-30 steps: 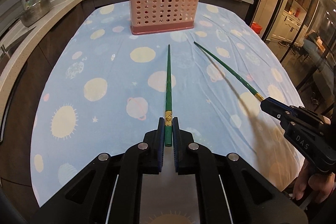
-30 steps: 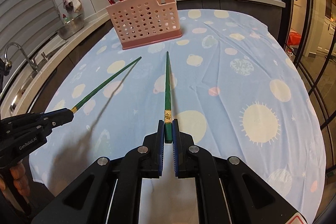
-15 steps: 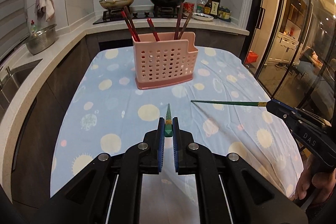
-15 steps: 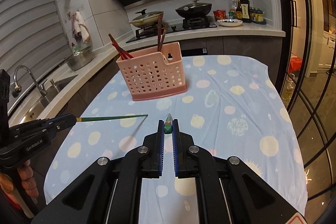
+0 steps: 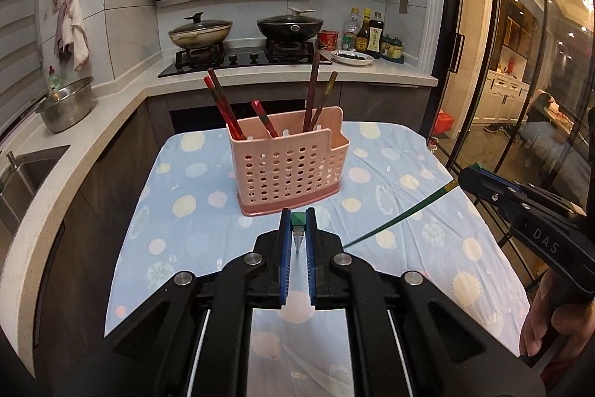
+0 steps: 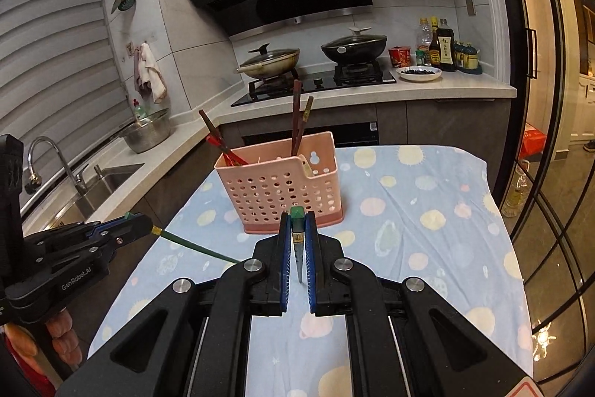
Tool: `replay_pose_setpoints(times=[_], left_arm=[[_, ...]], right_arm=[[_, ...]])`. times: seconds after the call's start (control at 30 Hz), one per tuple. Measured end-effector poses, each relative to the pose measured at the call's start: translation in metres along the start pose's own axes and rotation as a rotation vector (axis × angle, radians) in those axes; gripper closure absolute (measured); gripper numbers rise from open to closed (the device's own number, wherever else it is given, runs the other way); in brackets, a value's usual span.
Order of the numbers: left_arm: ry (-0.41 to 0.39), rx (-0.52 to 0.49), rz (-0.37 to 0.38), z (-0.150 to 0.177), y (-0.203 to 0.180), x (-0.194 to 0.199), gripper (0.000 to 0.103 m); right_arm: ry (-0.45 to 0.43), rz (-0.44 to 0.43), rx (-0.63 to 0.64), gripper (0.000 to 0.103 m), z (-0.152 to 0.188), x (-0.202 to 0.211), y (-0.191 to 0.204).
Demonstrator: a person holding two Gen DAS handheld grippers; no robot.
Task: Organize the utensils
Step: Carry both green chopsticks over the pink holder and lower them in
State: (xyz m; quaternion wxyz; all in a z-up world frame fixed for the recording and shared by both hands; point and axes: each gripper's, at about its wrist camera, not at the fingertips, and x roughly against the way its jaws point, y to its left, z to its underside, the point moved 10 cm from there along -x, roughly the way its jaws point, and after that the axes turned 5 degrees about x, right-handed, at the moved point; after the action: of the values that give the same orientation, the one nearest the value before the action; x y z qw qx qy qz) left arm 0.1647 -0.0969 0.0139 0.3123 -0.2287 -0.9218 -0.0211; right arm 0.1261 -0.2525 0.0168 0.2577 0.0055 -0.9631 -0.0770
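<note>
Green lacquer shows between both pairs of blue pads: the left gripper [image 5: 298, 224] is clamped on a green chopstick [image 5: 298, 219] by its thick end, the thin tip hanging down toward the camera, and the right gripper [image 6: 297, 222] grips a second green chopstick [image 6: 296, 213] the same way. Straight ahead of each tool, just past the fingertips, stands the pink perforated holder [image 5: 288, 170] on the blue spotted tablecloth [image 5: 409, 229]. It holds dark red chopsticks [image 5: 223, 106], perhaps five; the back compartments are hard to read.
</note>
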Motion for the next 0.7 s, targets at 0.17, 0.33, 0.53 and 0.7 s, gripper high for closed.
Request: replay_pose_setpoints(times=[0.17, 0.33, 0.53, 0.7], left_arm=[[-0.032, 0.004, 0.011, -0.028, 0.004, -0.003, 0.096], [-0.084, -0.006, 0.016, -0.061, 0.005, 0.002, 0.096], [-0.17, -0.023, 0.021, -0.113, 0.003, 0.012, 0.096], [-0.237, -0.022, 0.02, -0.161, 0.005, 0.016, 0.096]], right_arm=[[-0.041, -0.008, 0.023, 0.096, -0.031, -0.005, 0.006], [-0.09, -0.018, 0.042, 0.096, -0.063, -0.006, 0.014], [-0.164, -0.029, 0.054, 0.096, -0.112, -0.008, 0.022], [-0.205, -0.029, 0.051, 0.096, -0.155, -0.021, 0.026]])
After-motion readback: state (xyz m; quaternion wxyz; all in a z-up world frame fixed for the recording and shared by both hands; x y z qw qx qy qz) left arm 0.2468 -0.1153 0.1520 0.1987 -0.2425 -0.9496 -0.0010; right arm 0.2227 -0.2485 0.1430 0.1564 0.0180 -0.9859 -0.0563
